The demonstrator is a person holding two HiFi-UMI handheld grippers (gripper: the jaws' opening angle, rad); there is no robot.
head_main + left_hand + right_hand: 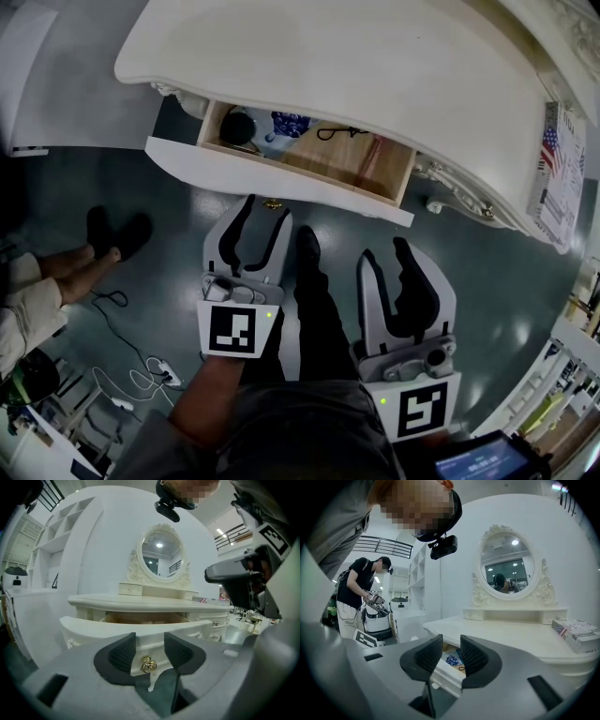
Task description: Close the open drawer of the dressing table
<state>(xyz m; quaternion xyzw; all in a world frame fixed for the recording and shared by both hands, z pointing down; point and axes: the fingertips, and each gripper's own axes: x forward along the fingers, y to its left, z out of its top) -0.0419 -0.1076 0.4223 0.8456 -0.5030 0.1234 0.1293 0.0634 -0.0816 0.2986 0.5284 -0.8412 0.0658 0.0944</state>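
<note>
The drawer (272,183) stands pulled out from under the counter (356,66) of the dressing table, its front panel well clear of the counter's edge, so its inside is bare to the head view: a dark round thing (238,127), a blue-and-white patterned item (291,124) and a thin black cord (337,132) lie on its wooden bottom. A small gold handle (273,202) hangs at the middle of the front panel, and the left hand-held gripper (266,217) is lined up squarely on it. In its own view the left hand-held gripper (150,644) has its jaws spread and empty, with the handle (148,663) showing in the gap and the drawer front (140,630) close ahead, a placement that suits a straight push at the panel's centre, where the drawer should slide in without skewing. The right hand-held gripper (384,258) hangs further back over the floor, likely just kept out of the way; its own view shows the right hand-held gripper (451,646) with jaws slightly parted on nothing. The person's shoe (307,246) stands between the two.
</note>
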